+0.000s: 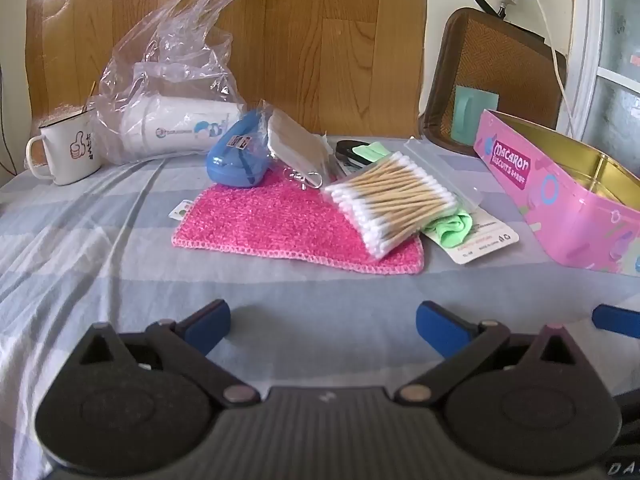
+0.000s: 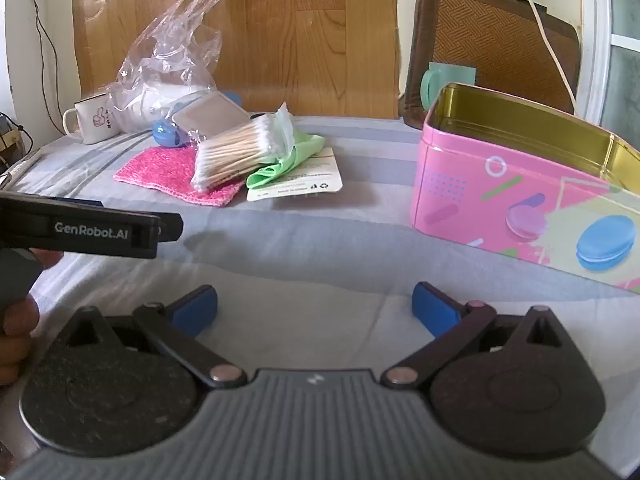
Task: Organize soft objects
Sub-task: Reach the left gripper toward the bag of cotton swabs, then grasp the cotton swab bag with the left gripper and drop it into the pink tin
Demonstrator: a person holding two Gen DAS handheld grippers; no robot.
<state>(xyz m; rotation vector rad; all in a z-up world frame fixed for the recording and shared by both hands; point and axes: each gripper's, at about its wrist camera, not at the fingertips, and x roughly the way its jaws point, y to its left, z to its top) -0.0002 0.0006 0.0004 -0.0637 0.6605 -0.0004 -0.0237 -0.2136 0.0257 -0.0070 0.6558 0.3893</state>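
The left gripper (image 1: 323,326) hangs low over the striped bed sheet (image 1: 100,240) with its blue fingers spread wide and nothing between them. The right gripper (image 2: 315,310) is in the same state: jaws released, empty, above the sheet. In the right wrist view the body of the left gripper shows at the left edge, with the person's hand (image 2: 16,320) around its handle.

The soft things lie in one small pile in the middle of the bed, well apart from both grippers. A pink knitted cloth (image 1: 276,222) lies flat on the sheet. On its right part rests a clear pack of cotton swabs (image 1: 394,202), tilted. Under the pack a green cloth (image 1: 450,226) sticks out, and this one lies on a white card (image 1: 484,242). At the back edge of the pink cloth stands a blue case (image 1: 236,160), and a thin beige packet (image 1: 296,144) leans just beside it.

To the right of the pile stands an open pink tin box (image 2: 520,184) with a golden inside. At the far left a white mug (image 1: 66,152) stands beside a clear plastic bag (image 1: 172,72) which has a white container inside.
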